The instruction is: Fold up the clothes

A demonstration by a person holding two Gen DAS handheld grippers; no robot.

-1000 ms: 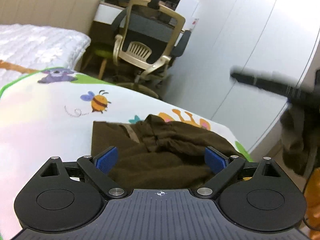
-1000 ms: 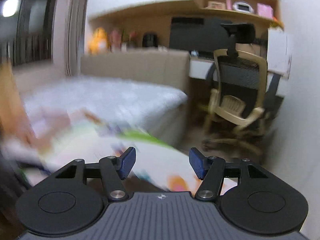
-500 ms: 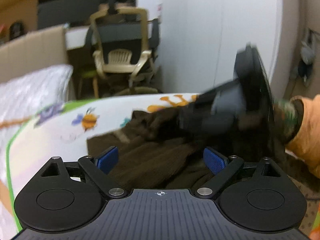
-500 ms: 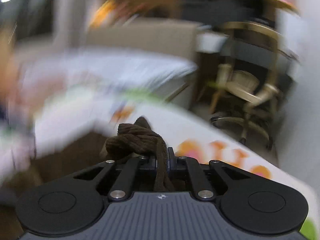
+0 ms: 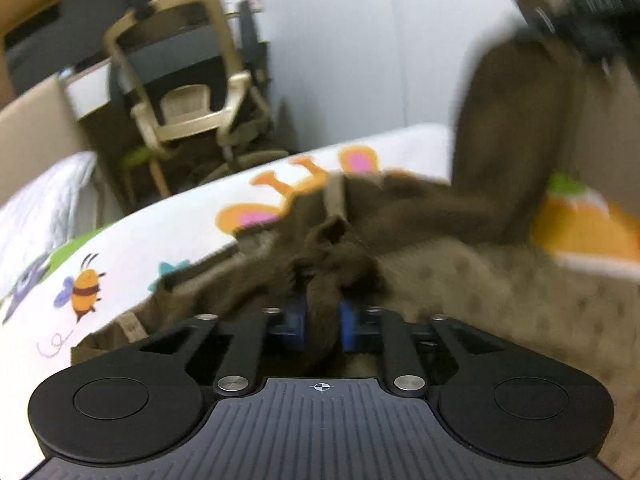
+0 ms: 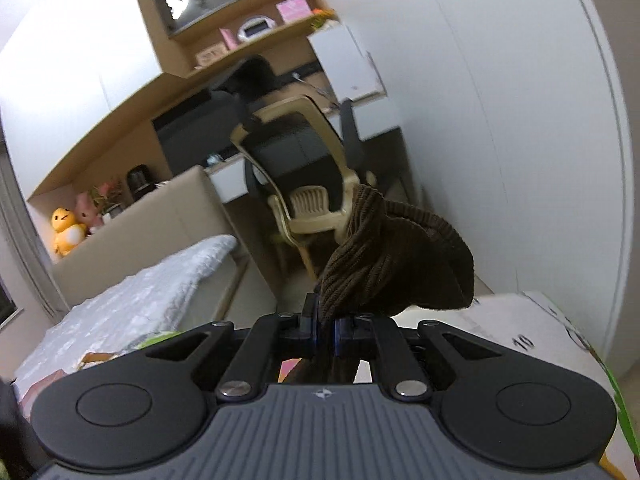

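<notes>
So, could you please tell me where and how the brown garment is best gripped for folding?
The brown garment is best held at its edges, from above. It is limp and bunched on the printed mat, so hems lift cleanly. Both tools are already shut on bunched fabric: the left tool low, the right tool raised.

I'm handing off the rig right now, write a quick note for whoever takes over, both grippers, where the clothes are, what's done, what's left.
Left gripper: shut on a bunch of the brown garment, low over the cartoon-print mat.
Right gripper: shut on another part of the brown garment, held up high; in the left view the cloth rises in a column toward it.
Garment: partly lifted, the rest bunched on the mat; a spotted beige cloth lies beside it.
Done: both grips taken, lift begun.
Left: spread it flat, then fold. No fold is visible yet.
</notes>
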